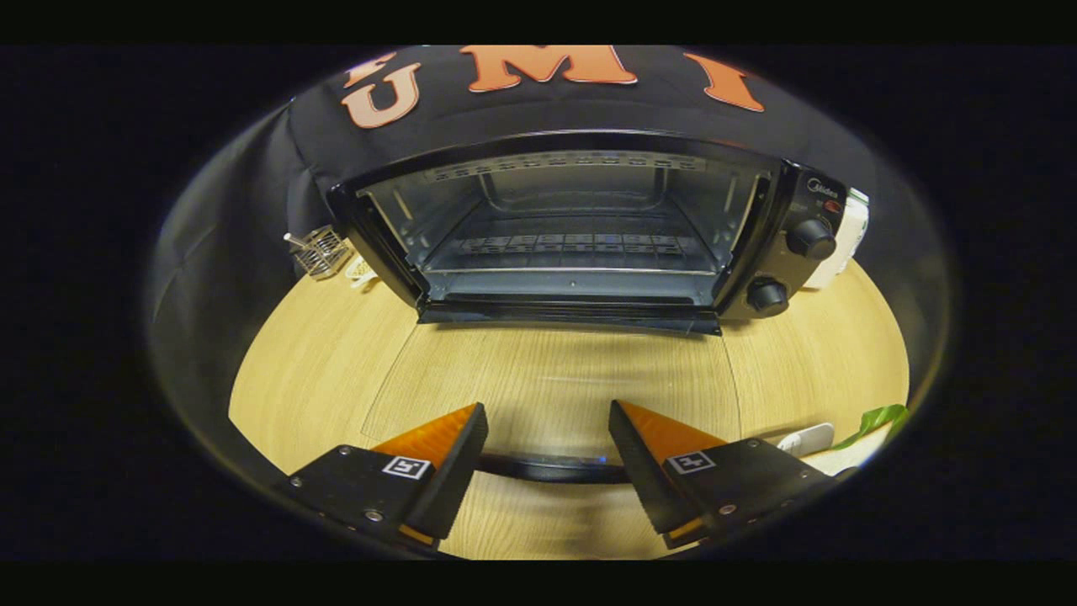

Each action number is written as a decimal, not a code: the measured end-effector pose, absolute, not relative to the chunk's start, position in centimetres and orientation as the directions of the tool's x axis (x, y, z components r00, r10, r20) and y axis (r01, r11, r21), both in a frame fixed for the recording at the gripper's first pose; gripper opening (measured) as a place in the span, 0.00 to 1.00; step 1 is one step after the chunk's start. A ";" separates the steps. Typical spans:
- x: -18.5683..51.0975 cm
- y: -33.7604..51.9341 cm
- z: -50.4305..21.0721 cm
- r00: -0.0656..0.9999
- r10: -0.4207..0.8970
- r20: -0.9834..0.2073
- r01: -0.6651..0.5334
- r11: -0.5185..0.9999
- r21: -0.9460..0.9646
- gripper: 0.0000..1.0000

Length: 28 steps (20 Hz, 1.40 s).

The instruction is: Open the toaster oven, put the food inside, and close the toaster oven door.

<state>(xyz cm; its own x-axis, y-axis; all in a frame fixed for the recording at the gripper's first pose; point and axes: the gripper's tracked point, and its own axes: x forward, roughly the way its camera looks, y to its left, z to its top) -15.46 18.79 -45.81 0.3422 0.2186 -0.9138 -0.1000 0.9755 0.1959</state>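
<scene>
My claw hangs open over the table, fingers well apart w/ nothing pressed between them. A dark curved bar, prob. the door handle, runs across the gap low between the fingers; neither finger presses on it.

Beyond the fingers stands the oven, its door dropped flat toward me, glass see-through so the wood grain shows thru it. Hinge edge sits along the oven's lower front. Inside: bare rack, metal walls, slotted vents along the top. No food seen in there, and none seen on the table that I can make out.

Two knobs sit one above the other on the oven's rt panel, w/ a small red lamp above the upper one.

Left of the oven, near the back of the table, a small wire basket; something pale lies just beside it, too small to tell. Behind the oven's rt side, a white container, partly hidden. Near my rt finger: a white object and a green leaf.
</scene>
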 end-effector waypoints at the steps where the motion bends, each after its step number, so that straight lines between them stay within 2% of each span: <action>1: -15.4 18.9 -45.7 0.342 0.220 -0.914 -0.113 0.975 0.192 0.87; 3: -15.5 18.8 -45.4 0.335 0.237 -0.912 -0.106 0.971 0.213 0.87; 6: -16.7 18.5 -43.7 0.293 0.300 -0.908 -0.023 0.951 0.307 0.87; 10: -16.2 14.7 -40.1 0.357 0.312 -0.881 -0.016 0.944 0.328 0.88; 15: -14.8 8.5 -35.9 0.459 0.259 -0.850 -0.069 0.964 0.256 0.93; 22: -15.1 -1.4 -34.6 0.477 0.136 -0.868 -0.114 0.989 0.092 0.99; 25: -16.8 -4.6 -36.2 0.417 0.118 -0.901 -0.081 0.992 0.092 0.99; 28: -19.3 -5.7 -38.4 0.336 0.162 -0.928 -0.034 0.987 0.160 0.99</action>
